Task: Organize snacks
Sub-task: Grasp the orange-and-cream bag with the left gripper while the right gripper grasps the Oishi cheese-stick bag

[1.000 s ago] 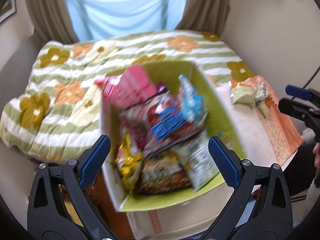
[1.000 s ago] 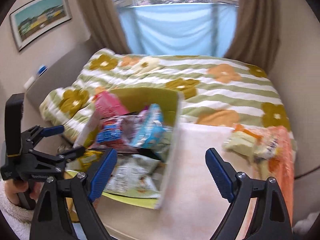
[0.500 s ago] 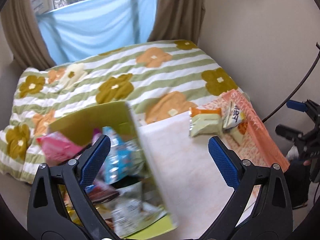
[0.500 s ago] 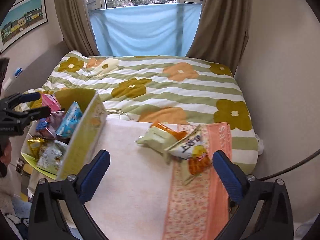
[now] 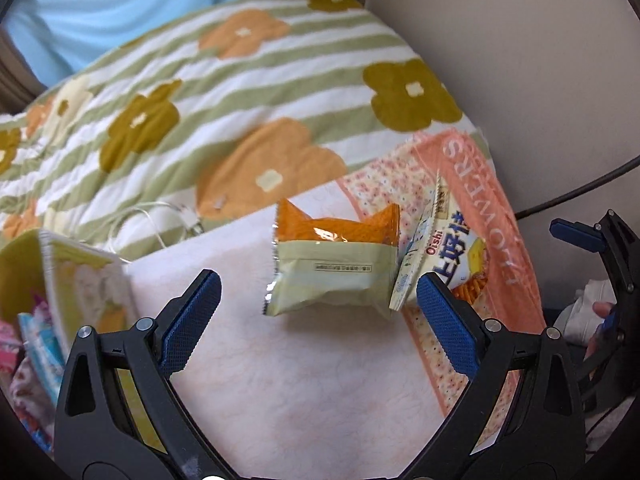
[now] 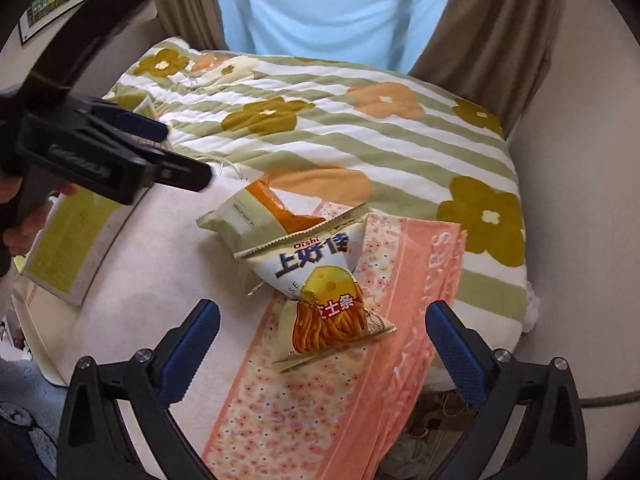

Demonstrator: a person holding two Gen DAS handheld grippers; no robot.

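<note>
A pale green and orange snack packet lies on the white and pink towel. A white Oishi cheese-stick bag lies beside it, partly over it. My left gripper is open, just in front of the green packet. My right gripper is open, just short of the Oishi bag, with the green packet behind it. The green snack box stands at the left with several packets inside; its side shows in the right wrist view.
The towel lies on a bed with a green-striped flower quilt. A white cable lies on the quilt near the box. A wall borders the bed on the right. Curtains and a window are behind.
Both grippers have swung right, away from the snack box, and closed in on the two packets on the towel. Both stayed open.
</note>
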